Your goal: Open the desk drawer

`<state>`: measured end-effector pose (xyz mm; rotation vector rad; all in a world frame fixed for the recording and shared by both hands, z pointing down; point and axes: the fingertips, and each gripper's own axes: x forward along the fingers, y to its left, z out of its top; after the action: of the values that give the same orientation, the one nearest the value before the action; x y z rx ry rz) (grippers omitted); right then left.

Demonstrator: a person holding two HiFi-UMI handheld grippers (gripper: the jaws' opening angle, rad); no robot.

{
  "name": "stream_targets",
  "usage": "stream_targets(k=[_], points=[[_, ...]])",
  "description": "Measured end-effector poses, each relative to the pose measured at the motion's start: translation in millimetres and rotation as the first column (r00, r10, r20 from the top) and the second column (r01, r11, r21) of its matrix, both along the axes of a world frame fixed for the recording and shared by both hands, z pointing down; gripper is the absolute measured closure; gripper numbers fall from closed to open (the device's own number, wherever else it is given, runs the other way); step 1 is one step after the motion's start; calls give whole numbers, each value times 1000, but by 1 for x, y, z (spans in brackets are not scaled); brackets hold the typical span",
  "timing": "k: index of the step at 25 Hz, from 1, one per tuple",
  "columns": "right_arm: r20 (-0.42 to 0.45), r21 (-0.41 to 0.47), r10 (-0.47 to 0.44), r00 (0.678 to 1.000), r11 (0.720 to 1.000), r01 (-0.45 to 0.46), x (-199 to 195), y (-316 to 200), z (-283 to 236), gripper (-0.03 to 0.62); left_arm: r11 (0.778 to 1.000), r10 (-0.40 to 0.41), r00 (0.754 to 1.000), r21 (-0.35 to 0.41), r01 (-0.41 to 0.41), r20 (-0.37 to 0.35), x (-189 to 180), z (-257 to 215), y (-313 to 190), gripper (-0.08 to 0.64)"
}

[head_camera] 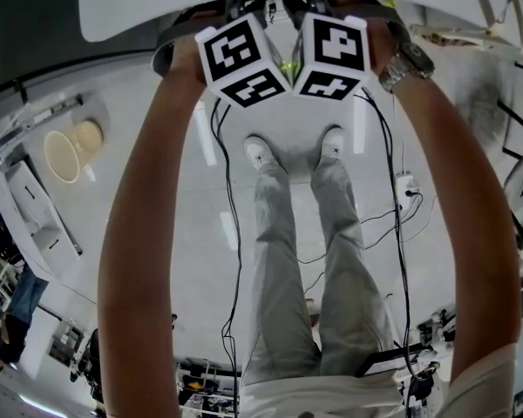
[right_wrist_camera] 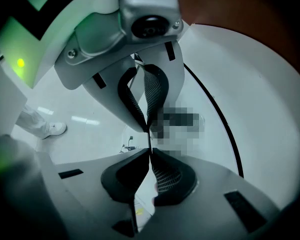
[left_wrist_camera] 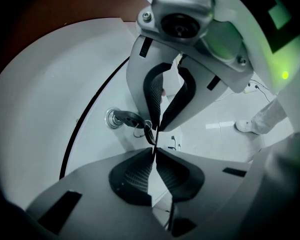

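Meeting tip to tip near key (left_wrist_camera: 124, 117): left claw (left_wrist_camera: 154, 150), right claw (right_wrist_camera: 150, 150), both closed.

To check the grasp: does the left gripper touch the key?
Cannot tell. In the left gripper view, the left gripper, shut, ends beside the key; dark parts overlap there, so neither contact nor gap is plain.

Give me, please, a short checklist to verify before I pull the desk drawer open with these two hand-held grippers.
1. Key in place: ok; the key sits in the lock.
2. Lock released: cannot tell.
3. Pulling grip, left hand-held gripper: not ok; jaws together, nothing seen between them.
4. Pulling grip, right hand-held gripper: not ok; the same.
5. Legs out of the drawer's path: cannot tell; the shoes stand near the desk edge.
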<state>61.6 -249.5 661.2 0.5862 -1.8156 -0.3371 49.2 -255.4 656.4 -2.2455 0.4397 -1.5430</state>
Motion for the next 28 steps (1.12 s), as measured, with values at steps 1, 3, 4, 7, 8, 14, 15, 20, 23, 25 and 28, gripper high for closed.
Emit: stream_targets(k=[1, 3, 4, 7, 8, 14, 15, 20, 23, 25, 28], points=[[1, 0, 0, 1000, 1000, 0, 0, 1, 0, 554, 1000, -1, 1000, 0, 1, -1, 0, 0, 1, 531], [0, 0, 0, 1000, 1000, 0, 0, 3, 0, 554, 1000, -1, 1000, 0, 1, -3, 0, 0, 3, 531], [0, 0, 0, 1000, 1000, 0, 0, 4, 0, 554, 1000, 0, 1000, -1, 0, -4, 0, 0, 5, 531], [2, -3, 3, 1000, 1000, -3, 1, 9, 1, 554, 1000, 1, 1000, -3, -1, -4, 1, 1, 9, 531], [2, -5, 4, 1000, 1000, -4, 1, 11, 2, 554, 1000, 1, 1000, -4, -1, -3, 1, 2, 11, 531], [-1, -9, 8, 1000, 1000, -8, 1, 21, 2, 554, 1000, 2, 1000, -7, -2, -4, 1, 2, 21, 531], [-1, -9, 10, 1000, 1000, -10, 1, 23, 2, 554, 1000, 2, 1000, -7, -2, -5, 1, 2, 23, 531], [0, -18, 13, 1000, 1000, -13, 0, 35, 3, 554, 1000, 5, 1000, -12, -5, -4, -1, 3, 35, 532], [2, -24, 15, 1000, 1000, -15, 0, 40, 3, 554, 1000, 10, 1000, -11, -10, -5, -2, 3, 41, 532], [7, -28, 21, 1000, 999, -21, 0, 43, 3, 554, 1000, 11, 1000, -11, -11, -7, -2, 3, 44, 532], [13, -36, 29, 999, 999, -29, -1, 48, 3, 554, 1000, 10, 1000, -17, -10, -9, -2, 3, 49, 533]])
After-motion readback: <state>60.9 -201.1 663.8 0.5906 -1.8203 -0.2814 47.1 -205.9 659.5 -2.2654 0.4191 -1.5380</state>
